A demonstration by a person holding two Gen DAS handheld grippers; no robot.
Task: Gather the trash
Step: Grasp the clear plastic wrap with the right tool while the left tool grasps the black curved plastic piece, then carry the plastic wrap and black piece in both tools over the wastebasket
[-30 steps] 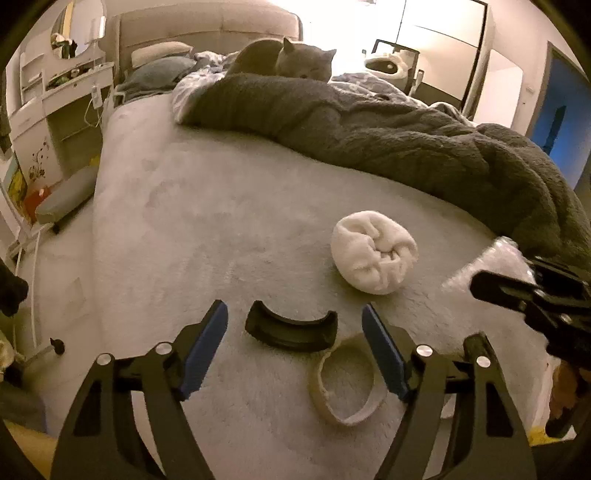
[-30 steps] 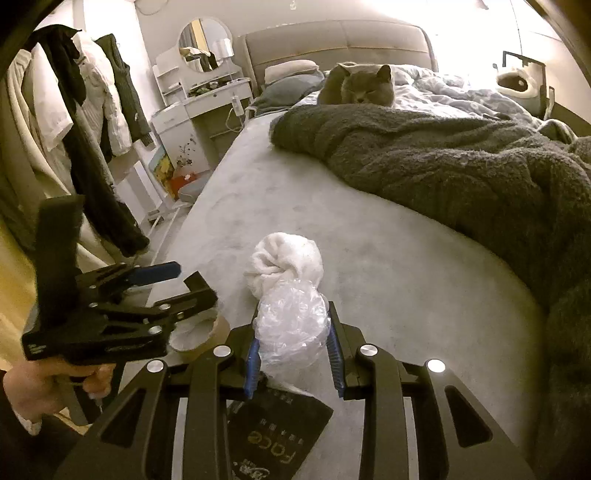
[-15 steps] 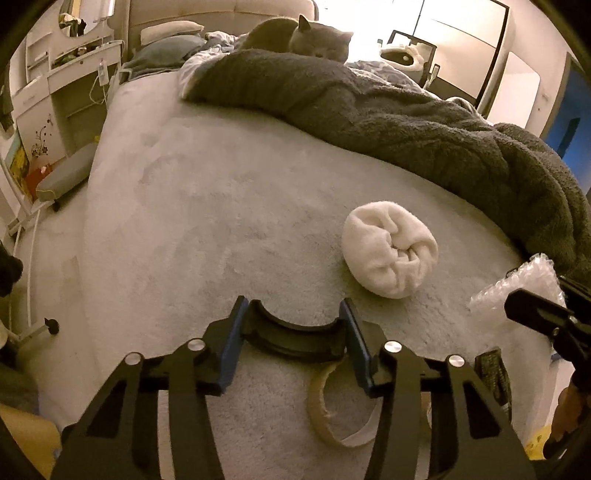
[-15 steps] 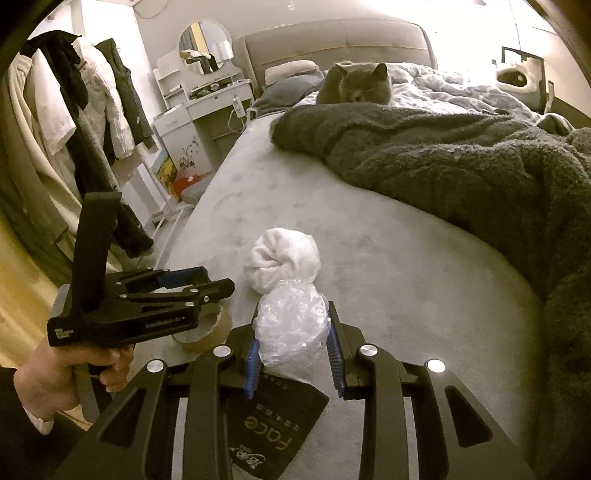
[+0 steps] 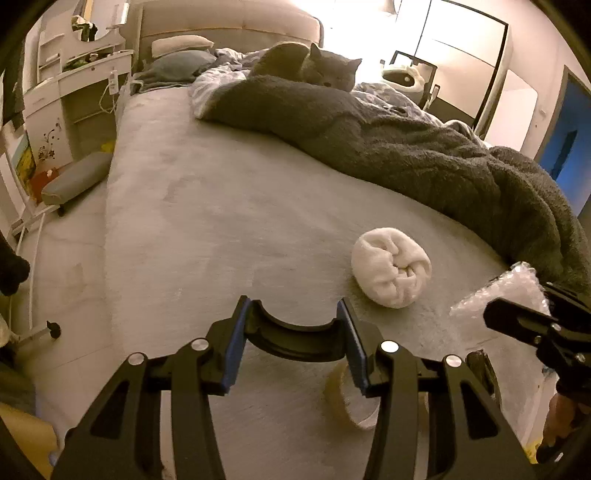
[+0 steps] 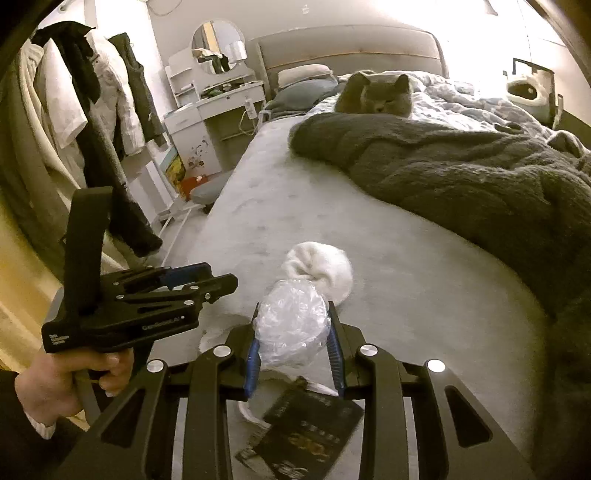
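— Trash count: the left gripper (image 5: 293,349) is clamped on a curved black plastic piece (image 5: 295,338); the right gripper (image 6: 293,349) is closed around crumpled bubble wrap (image 6: 291,326).

— What's left?

— At the bed's (image 5: 221,221) near edge, a tape ring (image 5: 351,406), a dark packet (image 6: 306,439), and a white cloth ball (image 5: 391,271), possibly laundry. Beyond that the bed is bare up to the blanket (image 5: 406,158) and cat (image 5: 325,70).

Warm dim indoor light, blown-out white glare from the window (image 5: 373,22) behind the headboard (image 6: 351,44), strong fisheye bending with black vignetted corners, slight blur on the dark packet (image 6: 306,435) near the bottom edge.
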